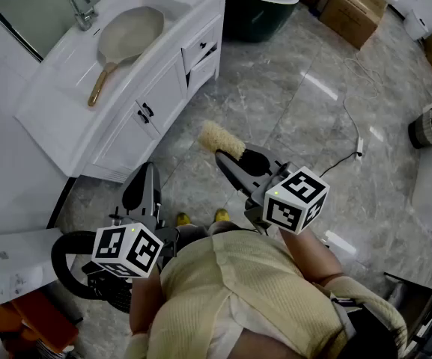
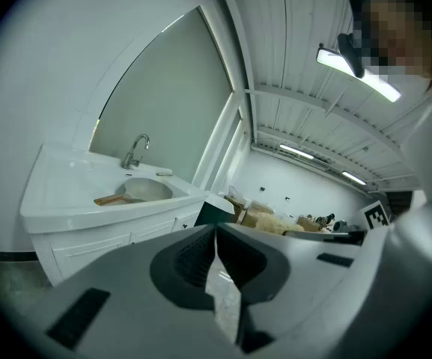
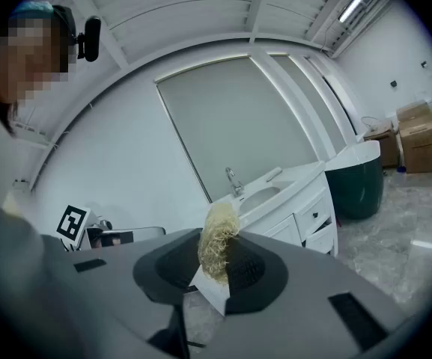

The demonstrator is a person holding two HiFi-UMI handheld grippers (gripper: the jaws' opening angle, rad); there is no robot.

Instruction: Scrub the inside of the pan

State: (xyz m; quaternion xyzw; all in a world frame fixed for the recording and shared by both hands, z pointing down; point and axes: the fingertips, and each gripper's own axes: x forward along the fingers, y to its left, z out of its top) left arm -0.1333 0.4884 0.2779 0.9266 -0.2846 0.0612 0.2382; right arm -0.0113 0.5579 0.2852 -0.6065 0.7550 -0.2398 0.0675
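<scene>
- The pan (image 1: 131,30) lies in the sink at the upper left of the head view. Its wooden handle (image 1: 99,83) reaches down-left over the white counter (image 1: 49,99), well apart from both grippers. It seems parked there for washing.
- The right gripper (image 1: 228,157), mid-frame, pinches a pale fibrous scrubber (image 1: 220,138). The tuft sticks out past the tips, probably so that fibres, not jaws, meet the pan.
- The left gripper (image 1: 150,172), lower left, has its jaws pressed together on nothing, likely kept free to steady the handle.

A pan (image 1: 132,31) with a wooden handle lies by the faucet (image 1: 81,7) on the far-left white surface (image 1: 57,96). Nearer, the right gripper (image 1: 227,158) clamps a yellow scrubber (image 1: 221,139) above the floor (image 1: 290,96).
</scene>
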